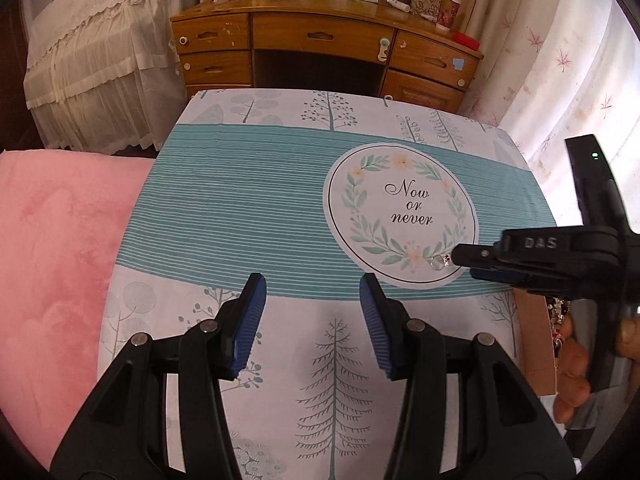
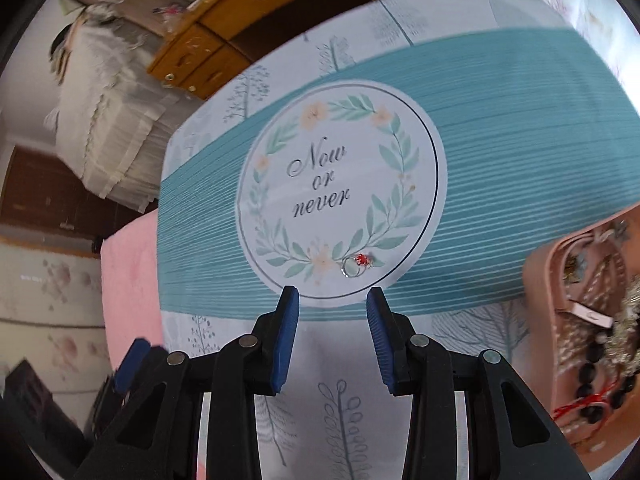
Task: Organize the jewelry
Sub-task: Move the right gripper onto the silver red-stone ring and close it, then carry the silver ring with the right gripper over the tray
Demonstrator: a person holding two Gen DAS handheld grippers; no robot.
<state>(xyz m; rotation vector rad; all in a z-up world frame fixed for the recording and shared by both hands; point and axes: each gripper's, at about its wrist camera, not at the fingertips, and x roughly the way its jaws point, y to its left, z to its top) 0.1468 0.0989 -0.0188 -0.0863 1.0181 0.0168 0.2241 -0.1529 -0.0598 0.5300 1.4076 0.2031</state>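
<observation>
A small silver ring with a red stone [image 2: 355, 265] lies on the white "Now or never" circle of the patterned tablecloth [image 2: 500, 168]. It also shows in the left wrist view [image 1: 439, 261], right at the tip of my right gripper. My right gripper [image 2: 333, 297] is open and empty, just short of the ring. My left gripper [image 1: 312, 285] is open and empty over the cloth's near edge, left of the ring. A pink jewelry box [image 2: 540, 280] with beads, chains and a red cord sits at the right.
A cardboard box [image 1: 534, 332] holding jewelry stands at the table's right edge. A pink blanket [image 1: 52, 248] lies left of the table. A wooden desk [image 1: 320, 52] with drawers stands behind it, with curtains [image 1: 560, 80] at the right.
</observation>
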